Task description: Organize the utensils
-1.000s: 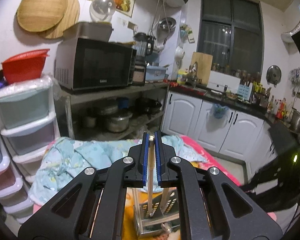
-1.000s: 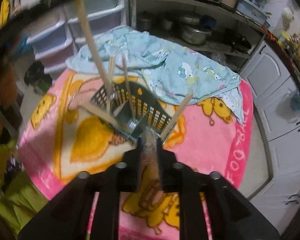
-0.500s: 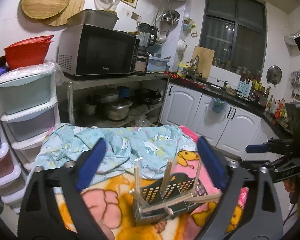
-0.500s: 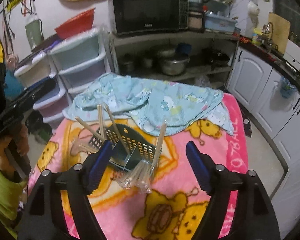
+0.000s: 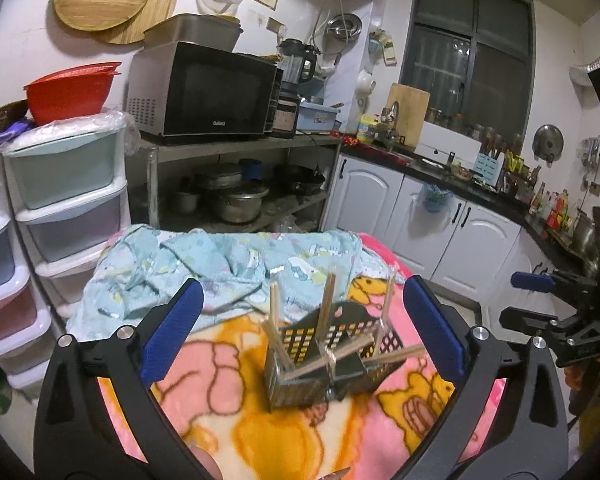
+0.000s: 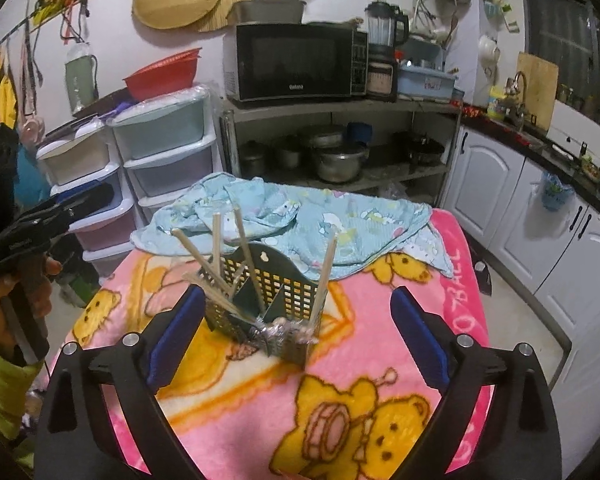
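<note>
A dark slotted utensil basket stands on the pink blanket, also seen in the right wrist view. Several wooden chopsticks lean out of it at different angles. A crinkled clear wrapper lies against the basket's near side. My left gripper is set back from the basket, its jaws opening wide with nothing pressed between them. My right gripper is likewise drawn back, jaws opening, its pads clear of the basket. Each gripper shows at the edge of the other's view.
The pink cartoon blanket covers the table, with a rumpled light blue cloth behind the basket. Plastic drawer towers stand to the left, a metal shelf with pots is behind, and white cabinets are on the right.
Both grippers were shut a second ago, the left on a chopstick over the basket. Both have opened wide and pulled back; the chopstick now rests in the basket.
</note>
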Demonstrator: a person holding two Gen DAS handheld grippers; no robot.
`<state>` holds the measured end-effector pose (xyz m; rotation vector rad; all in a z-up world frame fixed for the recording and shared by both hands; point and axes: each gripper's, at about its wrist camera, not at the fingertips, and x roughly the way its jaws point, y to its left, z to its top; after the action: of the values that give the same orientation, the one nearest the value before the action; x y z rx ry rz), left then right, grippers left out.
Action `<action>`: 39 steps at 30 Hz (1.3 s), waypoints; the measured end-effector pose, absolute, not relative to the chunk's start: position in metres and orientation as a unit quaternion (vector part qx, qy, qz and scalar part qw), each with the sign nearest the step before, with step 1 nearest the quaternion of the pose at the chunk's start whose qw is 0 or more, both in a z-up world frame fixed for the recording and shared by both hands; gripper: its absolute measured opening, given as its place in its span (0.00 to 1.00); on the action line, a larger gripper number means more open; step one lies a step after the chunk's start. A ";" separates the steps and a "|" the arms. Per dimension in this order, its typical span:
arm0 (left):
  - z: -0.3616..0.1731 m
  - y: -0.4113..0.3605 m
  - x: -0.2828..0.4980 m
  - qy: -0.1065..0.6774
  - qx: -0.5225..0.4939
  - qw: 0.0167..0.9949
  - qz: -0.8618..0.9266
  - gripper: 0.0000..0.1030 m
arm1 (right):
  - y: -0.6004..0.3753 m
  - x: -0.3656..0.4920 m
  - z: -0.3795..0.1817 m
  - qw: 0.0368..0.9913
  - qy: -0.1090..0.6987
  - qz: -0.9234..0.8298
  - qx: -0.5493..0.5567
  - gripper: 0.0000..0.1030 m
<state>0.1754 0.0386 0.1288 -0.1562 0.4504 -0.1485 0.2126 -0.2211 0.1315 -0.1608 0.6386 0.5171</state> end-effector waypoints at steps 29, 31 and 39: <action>0.050 0.032 0.098 0.264 -0.077 0.961 -0.022 0.90 | -0.234 0.113 0.047 0.947 0.224 0.231 -0.006 0.94; 0.044 0.032 0.095 0.265 -0.080 0.961 -0.020 0.90 | -0.234 0.108 0.044 0.951 0.214 0.222 -0.008 0.94; 0.029 0.024 0.087 0.262 -0.071 0.962 -0.008 0.90 | -0.237 0.095 0.029 0.964 0.185 0.188 -0.019 0.94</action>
<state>0.0867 0.0238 0.0285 -0.1437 0.5316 -0.0153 0.0951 -0.2367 0.0292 -0.0389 0.3735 0.3804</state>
